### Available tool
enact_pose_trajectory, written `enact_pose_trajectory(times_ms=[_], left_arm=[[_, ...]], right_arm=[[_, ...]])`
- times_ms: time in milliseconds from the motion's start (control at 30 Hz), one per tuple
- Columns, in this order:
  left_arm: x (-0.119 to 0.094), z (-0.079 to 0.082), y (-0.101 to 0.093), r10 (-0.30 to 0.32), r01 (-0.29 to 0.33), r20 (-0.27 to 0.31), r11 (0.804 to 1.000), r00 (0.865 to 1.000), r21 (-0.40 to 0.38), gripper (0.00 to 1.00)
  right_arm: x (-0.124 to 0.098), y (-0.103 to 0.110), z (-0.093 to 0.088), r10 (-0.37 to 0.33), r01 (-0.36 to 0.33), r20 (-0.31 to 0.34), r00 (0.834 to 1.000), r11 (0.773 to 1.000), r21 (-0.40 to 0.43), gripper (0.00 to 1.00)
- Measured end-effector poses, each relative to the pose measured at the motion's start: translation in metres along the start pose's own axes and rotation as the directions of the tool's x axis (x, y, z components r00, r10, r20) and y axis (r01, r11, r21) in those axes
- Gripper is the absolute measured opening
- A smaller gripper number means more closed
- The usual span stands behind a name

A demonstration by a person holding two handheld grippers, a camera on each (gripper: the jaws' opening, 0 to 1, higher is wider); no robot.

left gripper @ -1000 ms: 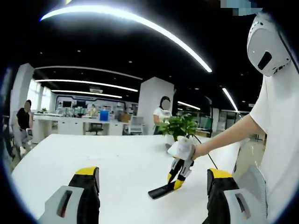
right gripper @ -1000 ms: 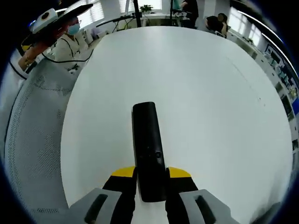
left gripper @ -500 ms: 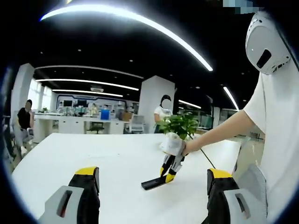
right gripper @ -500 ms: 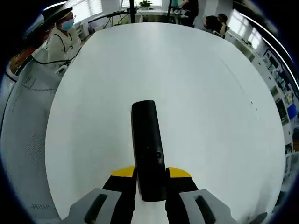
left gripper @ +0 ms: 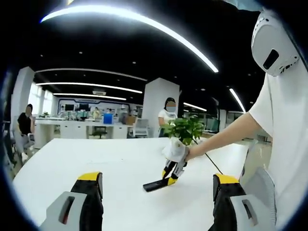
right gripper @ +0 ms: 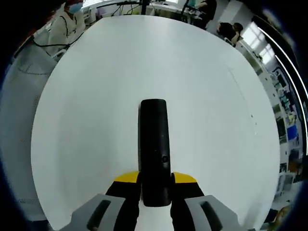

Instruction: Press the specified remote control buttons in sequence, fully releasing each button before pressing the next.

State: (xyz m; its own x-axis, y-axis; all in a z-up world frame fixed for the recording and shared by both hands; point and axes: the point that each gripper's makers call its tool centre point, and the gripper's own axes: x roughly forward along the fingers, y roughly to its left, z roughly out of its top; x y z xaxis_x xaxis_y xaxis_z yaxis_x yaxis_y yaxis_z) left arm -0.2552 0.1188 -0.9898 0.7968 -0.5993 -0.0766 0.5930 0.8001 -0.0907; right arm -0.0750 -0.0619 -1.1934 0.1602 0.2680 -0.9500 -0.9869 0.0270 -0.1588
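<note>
Here, remote [right gripper: 154,149] between right jaws.

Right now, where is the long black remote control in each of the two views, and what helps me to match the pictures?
Left gripper view: the long black remote control sits right of centre, low over the white table, held at one end by the right tongs.
Right gripper view: it stands lengthwise in the lower centre, clamped between that view's own yellow-tipped jaws.
Shared landmark: the white table under the remote.
</note>
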Motion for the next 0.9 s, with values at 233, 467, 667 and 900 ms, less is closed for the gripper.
enact_pose_trajectory(times_ms=[233, 467, 667, 900], left_arm=[[0.0, 0.002, -0.001, 0.0, 0.0, 0.005, 1.0, 1.0, -0.002, 0.99], [0.0, 0.004, 0.0, 0.008, -0.007, 0.016, 1.0, 1.0, -0.017, 0.99], [0.003, 0.004, -0.002, 0.002, -0.002, 0.018, 1.0, 1.0, -0.022, 0.99], [0.008, 0.006, -0.003, -0.005, 0.006, 0.024, 1.0, 1.0, -0.031, 0.98]], right_arm=[[-0.006, 0.0, -0.004, -0.029, 0.029, 0.003, 1.0, 0.999, 0.033, 0.2], [-0.02, 0.0, -0.003, -0.147, 0.095, 0.148, 0.978, 0.945, 0.312, 0.3], [-0.032, 0.006, -0.008, -0.264, 0.075, 0.295, 0.919, 0.847, 0.526, 0.43], [-0.054, 0.012, -0.01, -0.411, -0.029, 0.434, 0.802, 0.699, 0.714, 0.65]])
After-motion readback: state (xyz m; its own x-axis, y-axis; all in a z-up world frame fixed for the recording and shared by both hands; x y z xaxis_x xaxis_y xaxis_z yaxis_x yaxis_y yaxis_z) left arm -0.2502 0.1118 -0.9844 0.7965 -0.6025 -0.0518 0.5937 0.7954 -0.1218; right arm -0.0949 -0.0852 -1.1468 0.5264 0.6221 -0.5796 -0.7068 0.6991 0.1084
